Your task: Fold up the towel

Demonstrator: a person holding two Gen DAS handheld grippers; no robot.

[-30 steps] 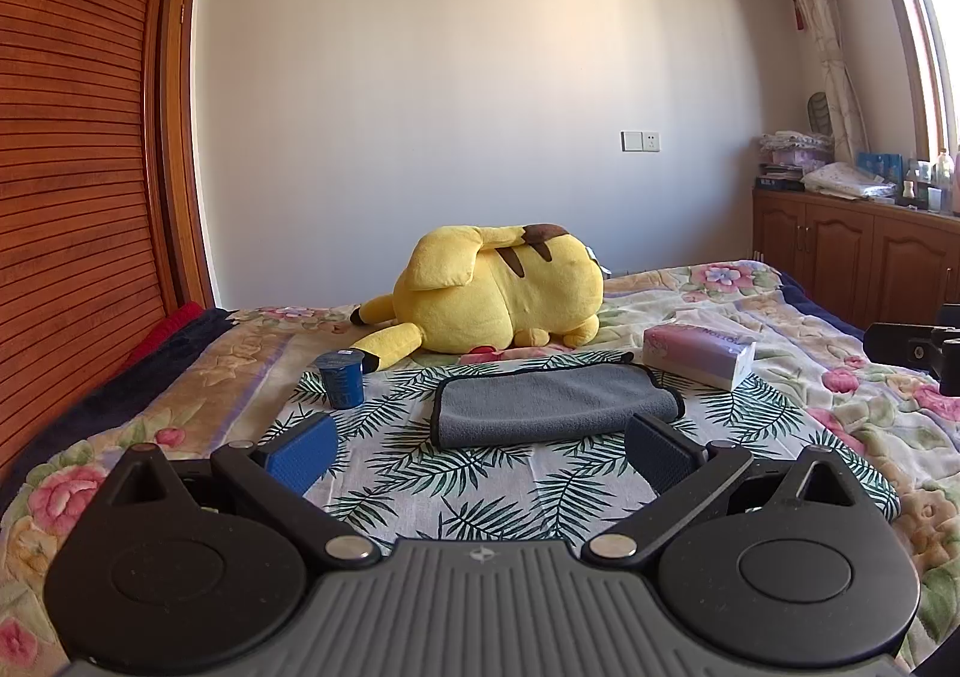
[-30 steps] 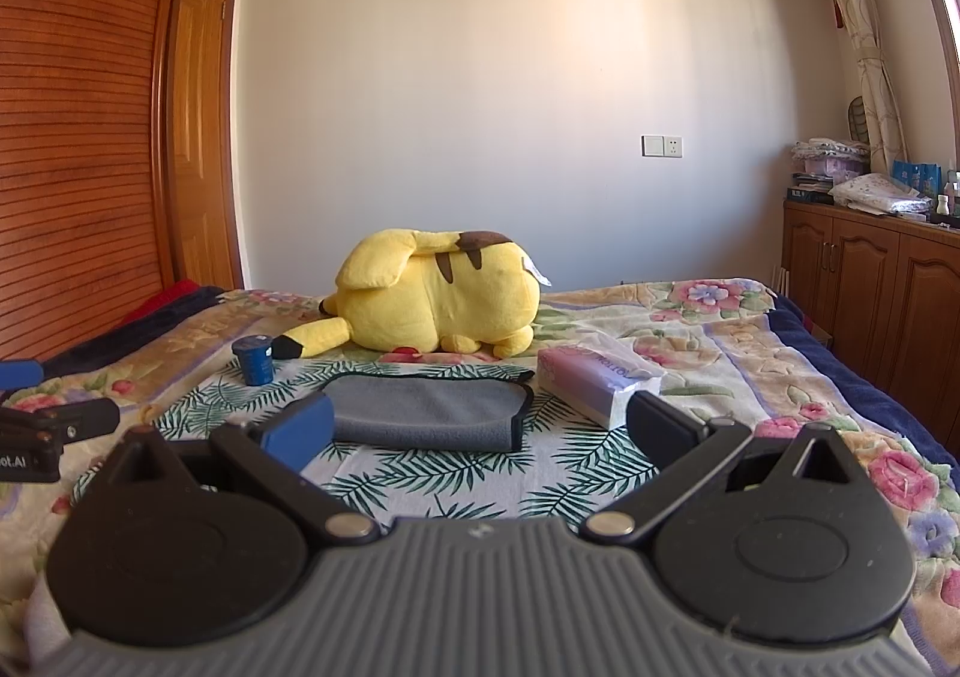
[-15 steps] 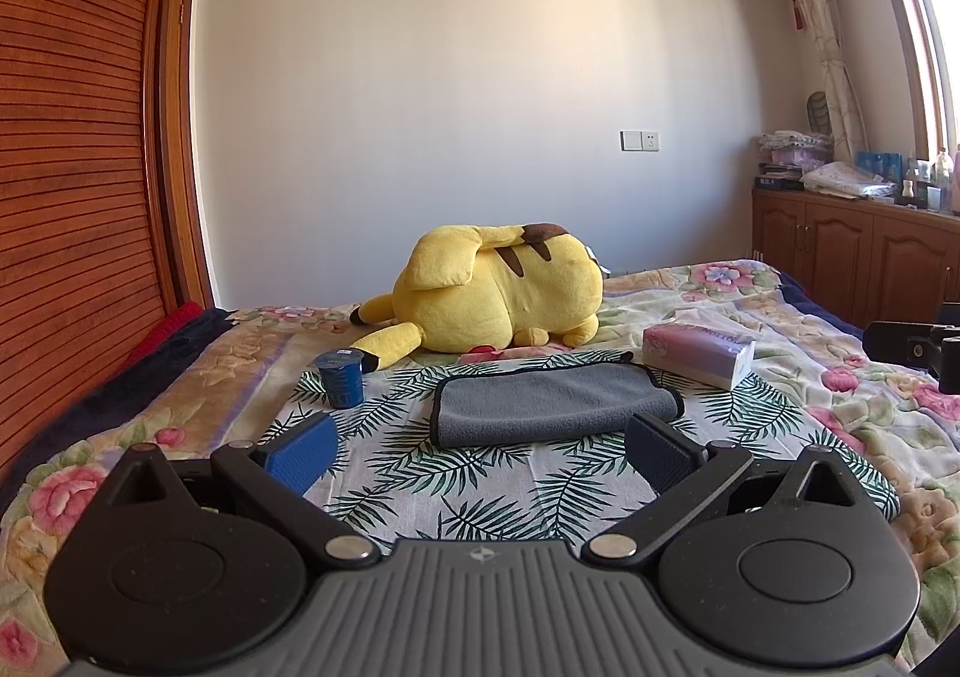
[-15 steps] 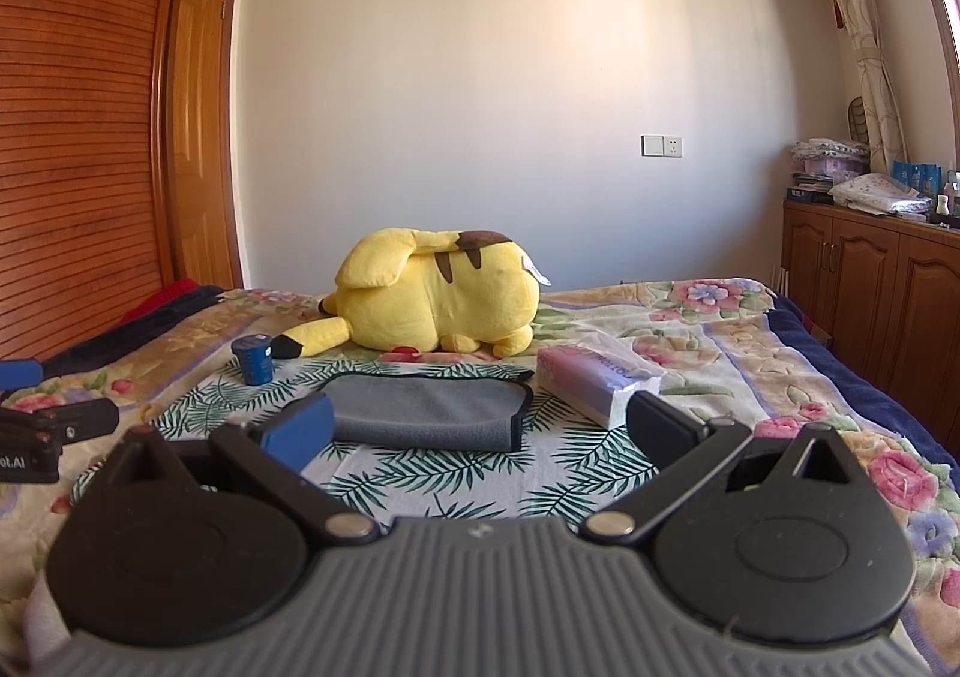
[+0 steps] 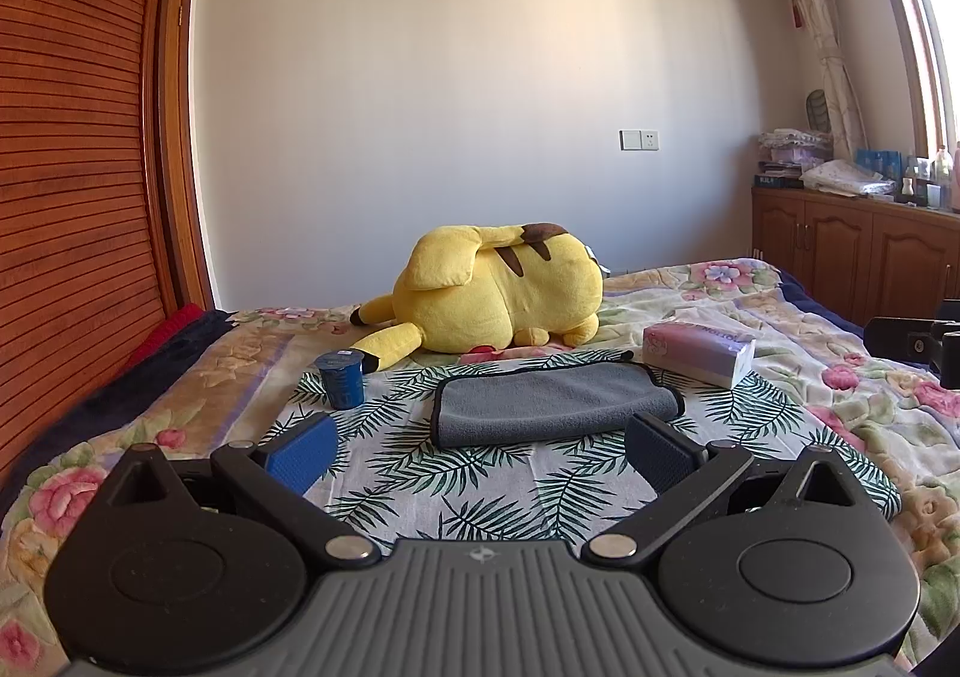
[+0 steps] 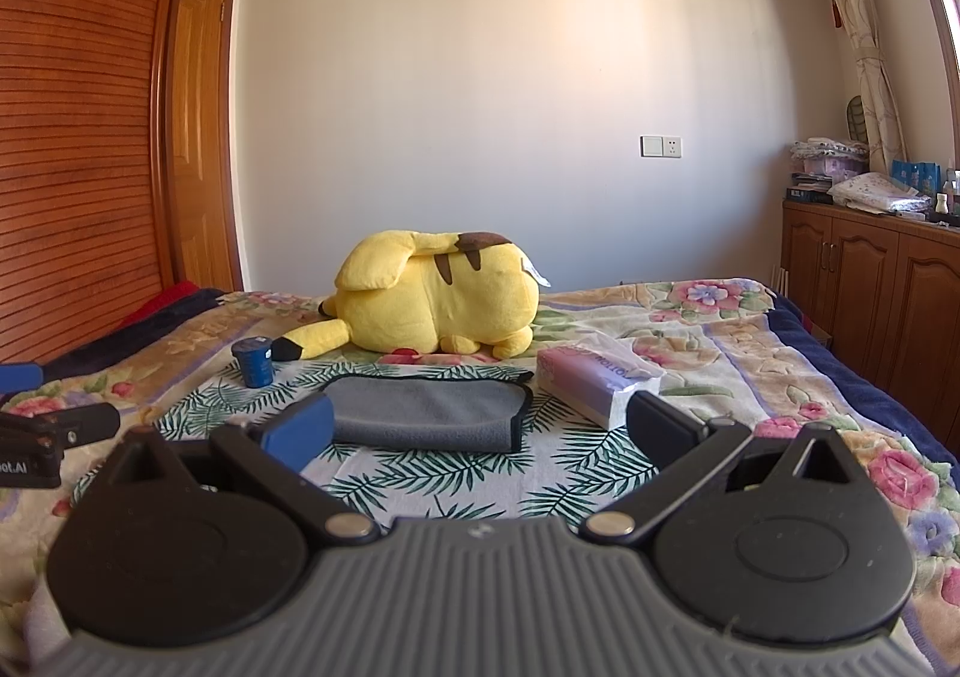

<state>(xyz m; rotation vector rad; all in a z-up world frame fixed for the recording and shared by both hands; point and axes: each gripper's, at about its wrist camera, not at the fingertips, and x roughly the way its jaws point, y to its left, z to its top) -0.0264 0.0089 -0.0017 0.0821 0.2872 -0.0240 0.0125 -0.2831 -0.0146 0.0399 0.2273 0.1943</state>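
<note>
Towel (image 5: 549,400) lies flat on the leaf-print cloth (image 5: 456,473) that covers the middle of the bed (image 5: 798,377), at twelve o'clock from the left claw (image 5: 477,446) and slightly toward eleven o'clock from the right claw (image 6: 477,428). Grey cloth with a dark bound edge, it looks already doubled once, the rounded fold running along its near side. Both claws stand wide open and hold nothing, each hovering short of the towel without touching it.

Around the towel: a small blue cup (image 5: 342,386) at its nine o'clock, well apart; a tissue pack (image 5: 699,351) at its two o'clock, just beside the right corner; a yellow plush toy (image 5: 498,293) at its twelve o'clock, behind it.

Judging by its look, the towel is light, soft and limp, likely microfibre, so it will sag and drape as soon as it is lifted and will not keep a shape by itself. It should not slip much between padded fingers, yet thin layers can separate, and a shallow pinch may catch only the top one. The sensible hold seems to be the two corners of one short side, one claw on each, pinching through all layers at the bound edge, then carrying that side across to the other. The loose cloth beneath could get pinched along with it, and the tissue pack crowds the right corner
</note>
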